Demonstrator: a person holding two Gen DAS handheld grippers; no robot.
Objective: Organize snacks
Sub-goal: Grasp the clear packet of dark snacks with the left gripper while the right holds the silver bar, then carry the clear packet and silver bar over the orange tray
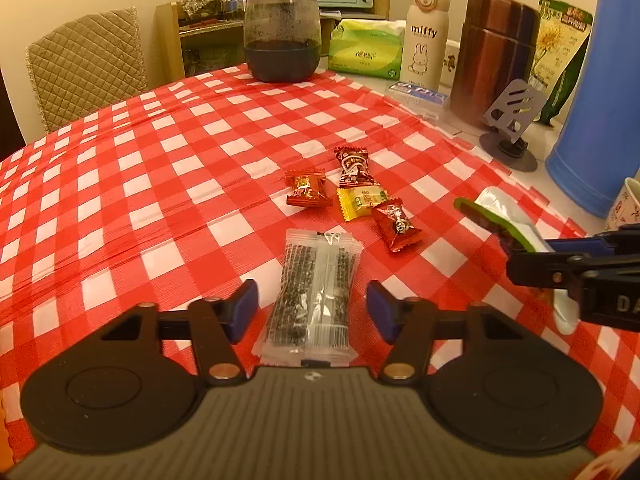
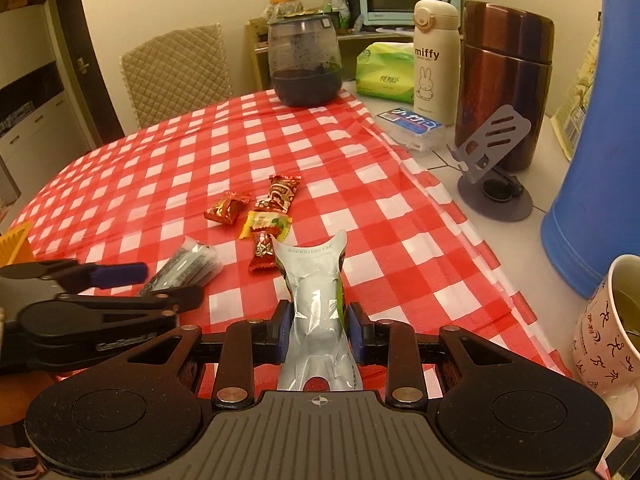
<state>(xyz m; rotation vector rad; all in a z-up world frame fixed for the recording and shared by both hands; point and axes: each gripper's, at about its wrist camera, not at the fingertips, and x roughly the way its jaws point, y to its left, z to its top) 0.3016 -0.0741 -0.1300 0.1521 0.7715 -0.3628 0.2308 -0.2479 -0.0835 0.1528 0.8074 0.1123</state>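
A clear packet of dark seaweed-like sticks (image 1: 316,296) lies on the checked cloth between the open blue pads of my left gripper (image 1: 312,312); it also shows in the right wrist view (image 2: 188,266). Beyond it lie several small candies: an orange-red one (image 1: 308,189), a dark red one (image 1: 354,166), a yellow one (image 1: 362,200) and a red one (image 1: 398,224). My right gripper (image 2: 318,330) is shut on a silver and green snack pouch (image 2: 316,304), held above the table; it also shows in the left wrist view (image 1: 508,220).
At the table's back and right stand a dark glass jar (image 1: 282,36), a tissue pack (image 1: 366,50), a Miffy bottle (image 1: 426,36), a brown flask (image 1: 494,56), a grey phone stand (image 1: 512,120), a blue jug (image 1: 604,100) and a mug (image 2: 612,344). A padded chair (image 1: 84,64) stands behind.
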